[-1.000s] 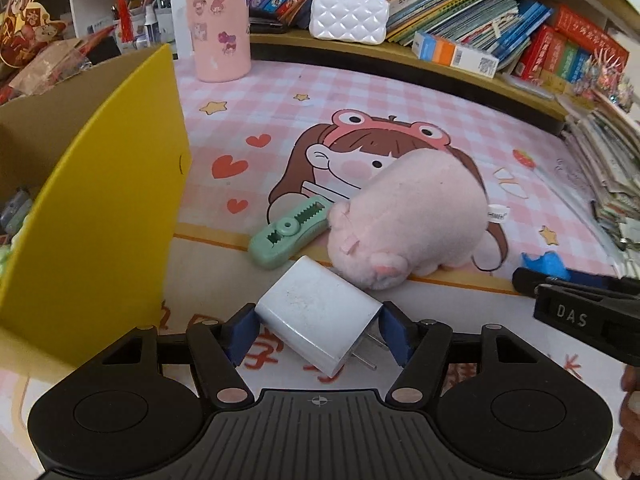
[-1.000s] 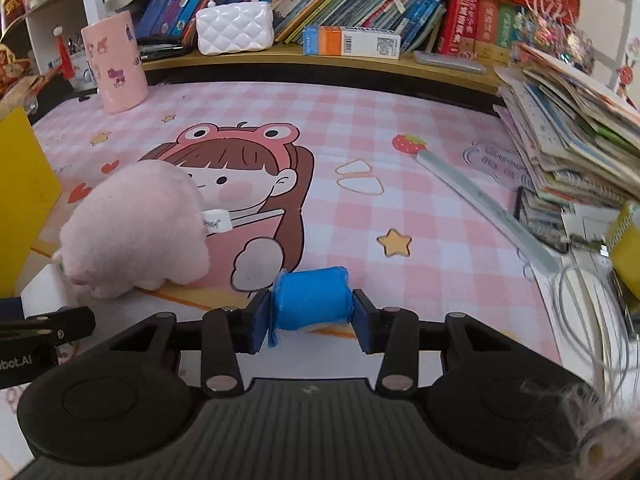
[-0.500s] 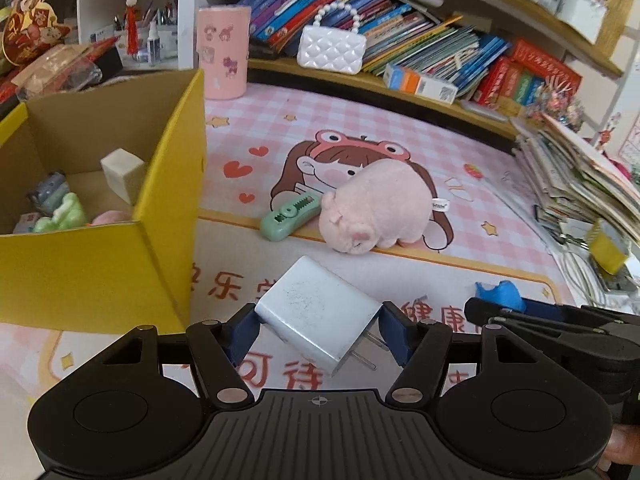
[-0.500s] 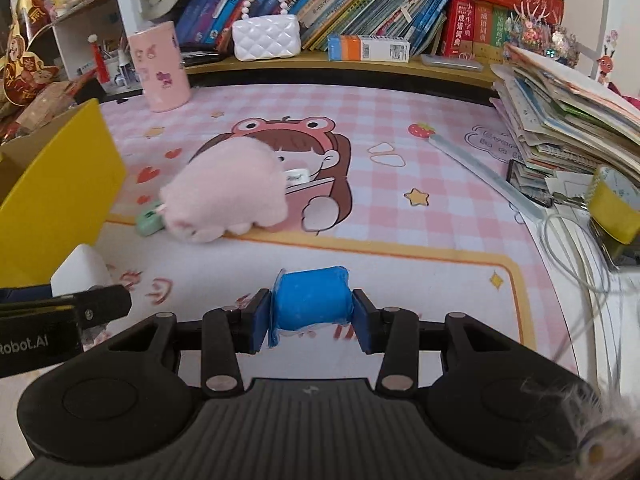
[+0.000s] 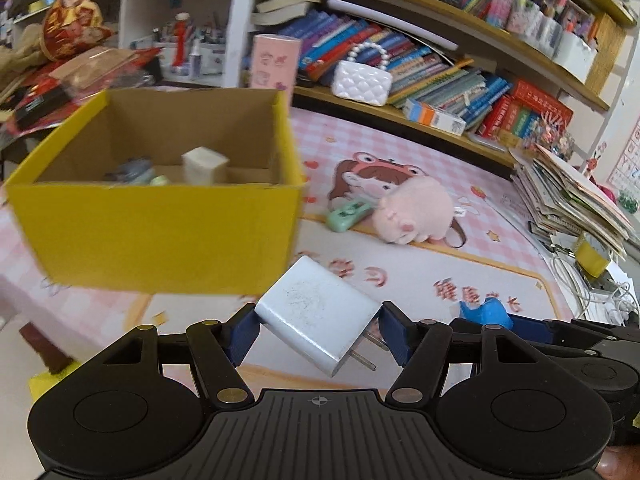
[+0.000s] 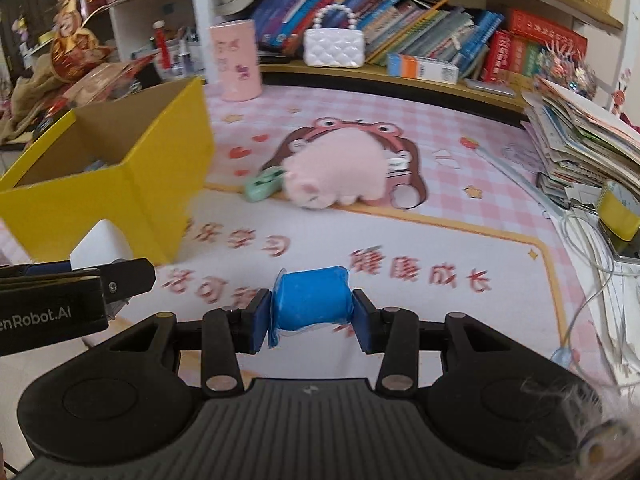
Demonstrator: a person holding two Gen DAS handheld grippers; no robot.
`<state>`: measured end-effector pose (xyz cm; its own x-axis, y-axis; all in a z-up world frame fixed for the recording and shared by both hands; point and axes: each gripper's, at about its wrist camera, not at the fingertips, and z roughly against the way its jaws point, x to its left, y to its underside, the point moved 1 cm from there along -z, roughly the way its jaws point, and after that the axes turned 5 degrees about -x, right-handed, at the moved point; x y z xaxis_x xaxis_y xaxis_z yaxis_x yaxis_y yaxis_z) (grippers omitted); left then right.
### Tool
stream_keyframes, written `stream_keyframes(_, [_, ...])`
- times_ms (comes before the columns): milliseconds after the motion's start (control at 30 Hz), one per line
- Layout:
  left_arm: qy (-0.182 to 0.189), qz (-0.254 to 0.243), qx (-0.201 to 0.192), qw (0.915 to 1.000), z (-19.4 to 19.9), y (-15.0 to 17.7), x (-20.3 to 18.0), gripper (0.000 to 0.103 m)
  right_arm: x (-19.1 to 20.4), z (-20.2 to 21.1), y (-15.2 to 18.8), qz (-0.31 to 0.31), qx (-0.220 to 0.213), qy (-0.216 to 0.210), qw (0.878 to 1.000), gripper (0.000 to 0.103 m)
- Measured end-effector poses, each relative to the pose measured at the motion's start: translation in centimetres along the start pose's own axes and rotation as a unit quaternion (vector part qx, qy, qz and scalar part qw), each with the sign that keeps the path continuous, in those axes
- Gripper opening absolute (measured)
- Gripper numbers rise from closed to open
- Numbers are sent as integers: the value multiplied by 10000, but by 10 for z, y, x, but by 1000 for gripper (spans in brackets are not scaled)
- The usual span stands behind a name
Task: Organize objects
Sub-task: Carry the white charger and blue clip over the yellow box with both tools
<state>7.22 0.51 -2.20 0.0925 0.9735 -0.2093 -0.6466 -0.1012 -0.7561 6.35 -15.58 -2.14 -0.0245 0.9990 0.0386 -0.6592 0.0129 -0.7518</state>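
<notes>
My left gripper is shut on a white plug charger, held tilted in the air with its two prongs pointing lower right. Just ahead stands the open yellow box, with several small items on its floor. My right gripper is shut on a blue wrapped packet and hangs beside the left one; the packet shows at the right edge of the left wrist view. On the pink cartoon mat lie a pink plush pig and a green stapler-like tool, touching each other.
A bookshelf ledge at the back carries a white quilted purse, a pink cup and rows of books. A leaning stack of papers and loose cables fill the right side. Clutter lies behind the box at the left.
Both grippers have pulled back and risen with their loads. The mat objects look smaller and farther, and the yellow box now shows its open inside and front wall.
</notes>
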Motion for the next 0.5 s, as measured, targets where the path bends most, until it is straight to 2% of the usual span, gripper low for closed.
stream_keyframes(500, [-612, 362, -151, 9974, 83, 32, 112, 65, 131, 36, 39, 466, 63, -638, 9969, 40])
